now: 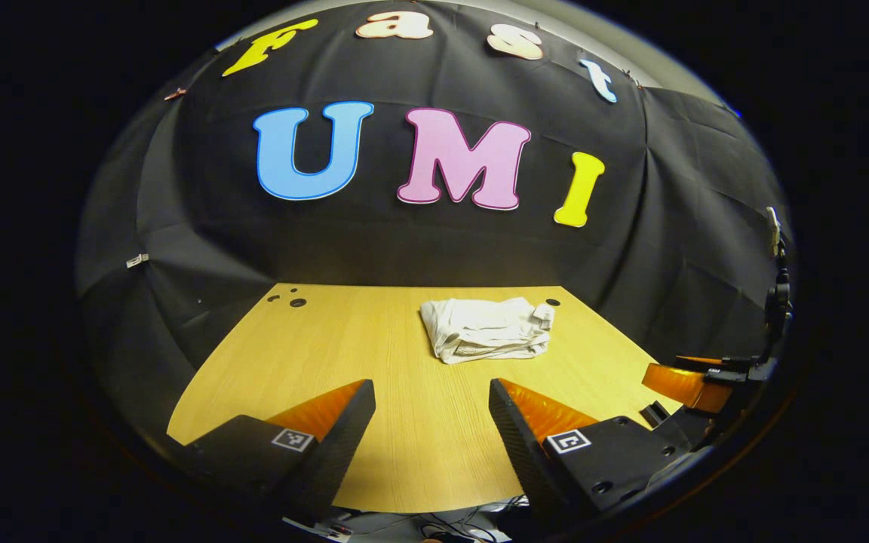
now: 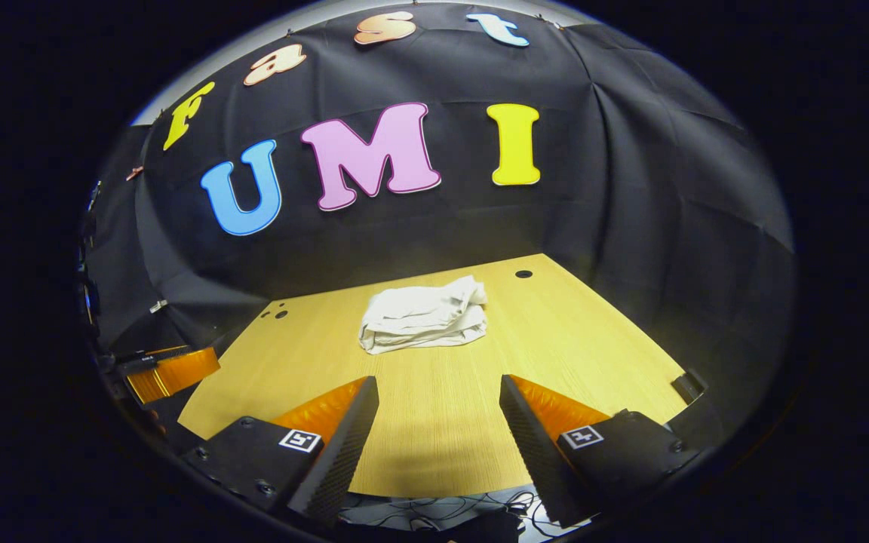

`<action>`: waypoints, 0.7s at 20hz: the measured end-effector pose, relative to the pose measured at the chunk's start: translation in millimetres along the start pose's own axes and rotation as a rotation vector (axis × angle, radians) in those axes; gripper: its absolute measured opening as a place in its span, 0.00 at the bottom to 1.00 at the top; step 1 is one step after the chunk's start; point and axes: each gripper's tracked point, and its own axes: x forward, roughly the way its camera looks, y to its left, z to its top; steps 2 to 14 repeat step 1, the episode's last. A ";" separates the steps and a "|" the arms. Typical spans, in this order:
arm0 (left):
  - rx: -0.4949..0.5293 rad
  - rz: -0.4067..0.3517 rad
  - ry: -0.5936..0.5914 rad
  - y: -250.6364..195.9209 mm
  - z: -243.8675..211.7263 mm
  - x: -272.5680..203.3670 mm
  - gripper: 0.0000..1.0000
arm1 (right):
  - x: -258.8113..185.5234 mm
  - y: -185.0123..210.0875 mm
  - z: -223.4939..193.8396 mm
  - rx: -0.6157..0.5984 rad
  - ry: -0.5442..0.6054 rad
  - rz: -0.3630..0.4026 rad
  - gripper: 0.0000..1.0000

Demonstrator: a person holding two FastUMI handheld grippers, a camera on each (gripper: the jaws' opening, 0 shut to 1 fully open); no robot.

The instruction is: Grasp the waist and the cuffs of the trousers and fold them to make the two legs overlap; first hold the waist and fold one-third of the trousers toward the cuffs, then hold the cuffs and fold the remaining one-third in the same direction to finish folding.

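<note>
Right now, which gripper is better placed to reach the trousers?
Slightly the right gripper: the trousers lie straight ahead of its open fingers. From the left gripper, also open, they sit a little to the right. Both hover back from them.

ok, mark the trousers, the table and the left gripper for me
trousers point(image 1: 486, 328), left gripper view, middle of the folded bundle
table point(image 1: 344, 332), left gripper view, bare wood top
left gripper point(image 1: 431, 403), left gripper view, gap between its fingertips
</note>
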 end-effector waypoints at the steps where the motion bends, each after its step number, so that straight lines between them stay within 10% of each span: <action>1: 0.001 -0.002 0.002 0.9 -1.9 0.8 0.96 | -0.3 0.8 -1.0 0.001 0.001 -0.004 0.99; 14: 0.001 -0.002 0.002 0.9 -1.9 0.8 0.96 | -0.3 0.8 -1.0 0.001 0.001 -0.004 0.99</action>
